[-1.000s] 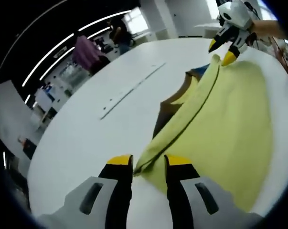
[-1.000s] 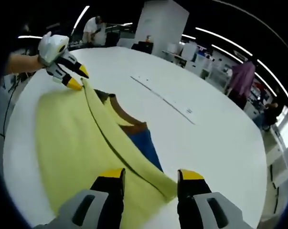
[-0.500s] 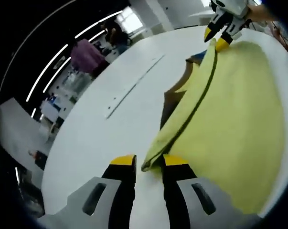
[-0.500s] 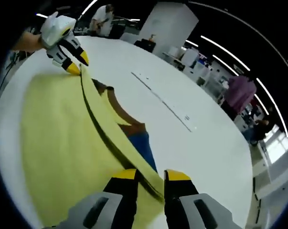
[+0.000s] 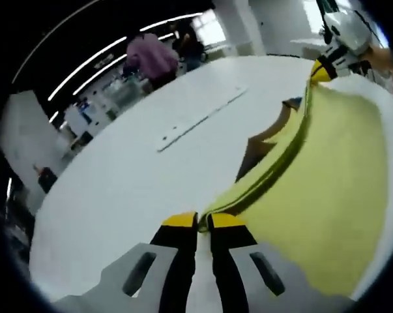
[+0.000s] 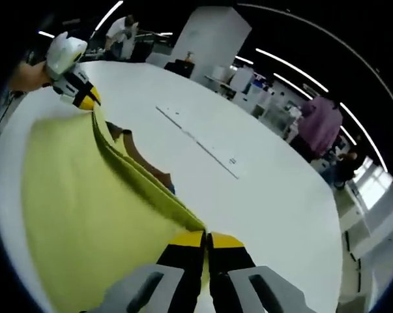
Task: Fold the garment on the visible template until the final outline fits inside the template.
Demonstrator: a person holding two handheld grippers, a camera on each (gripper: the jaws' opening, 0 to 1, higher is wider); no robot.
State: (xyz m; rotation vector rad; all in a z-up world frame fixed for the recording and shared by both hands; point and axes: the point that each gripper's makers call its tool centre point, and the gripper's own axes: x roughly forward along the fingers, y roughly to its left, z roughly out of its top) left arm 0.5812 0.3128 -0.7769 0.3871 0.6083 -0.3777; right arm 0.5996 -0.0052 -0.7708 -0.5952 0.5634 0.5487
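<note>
Left gripper view first: my left claw (image 5: pixel 203 220) has its two yellow-tipped jaws clenched on a corner of the yellow garment (image 5: pixel 326 189), the cloth pinched right between the tips. From that corner the folded edge runs taut across the white table (image 5: pixel 118 176) up to my right claw (image 5: pixel 321 70), which grips the far corner with its jaws closed on the fabric. The garment spreads wide on the right side of this view, lying over the table. Beside the fold I see a brown band of cloth (image 5: pixel 258 147) and a small patch of blue (image 5: pixel 294 102) peeking out next to the yellow edge; I cannot tell whether these belong to the garment or lie under it. A thin grey line (image 5: pixel 199 119) with small marks crosses the table well apart from the garment.

Right gripper view agrees. My right claw (image 6: pixel 206 238) is clamped on the garment (image 6: pixel 79 202) corner, and the raised edge leads to the left claw (image 6: pixel 87 101), closed on the other end. The brown strip (image 6: pixel 144 160) sits just beside the fold. The grey line (image 6: pixel 196 140) crosses the table (image 6: pixel 261 195) to the right.

People in a pink top (image 6: pixel 319 127) and a white top (image 6: pixel 121 29) stand beyond the table.
</note>
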